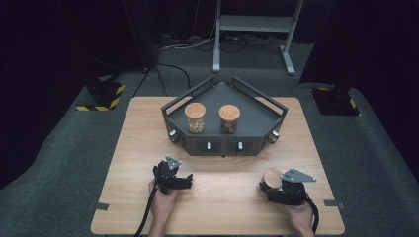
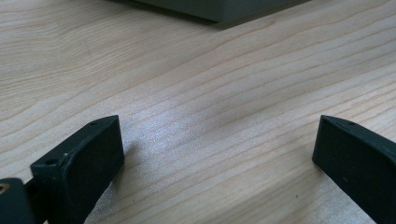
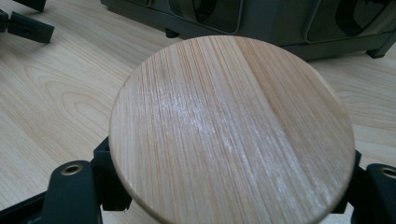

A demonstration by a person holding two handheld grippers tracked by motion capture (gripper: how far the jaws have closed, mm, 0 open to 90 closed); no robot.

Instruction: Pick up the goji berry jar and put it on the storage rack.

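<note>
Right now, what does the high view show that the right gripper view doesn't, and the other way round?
High view alone: two lidded jars standing on the grey tray, and the left hand-held gripper, jaws open, over bare table. Right gripper view alone: the fine grain of the round wooden lid, close up, between its black jaws. Both share the right hand-held gripper shut on that lid, the wooden table and the tray's front.

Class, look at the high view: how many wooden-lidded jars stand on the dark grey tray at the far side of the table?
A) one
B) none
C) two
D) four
C: two jars with round wooden lids stand side by side on the tray, while a third wooden lid sits in the right claw nearer the person.
</note>
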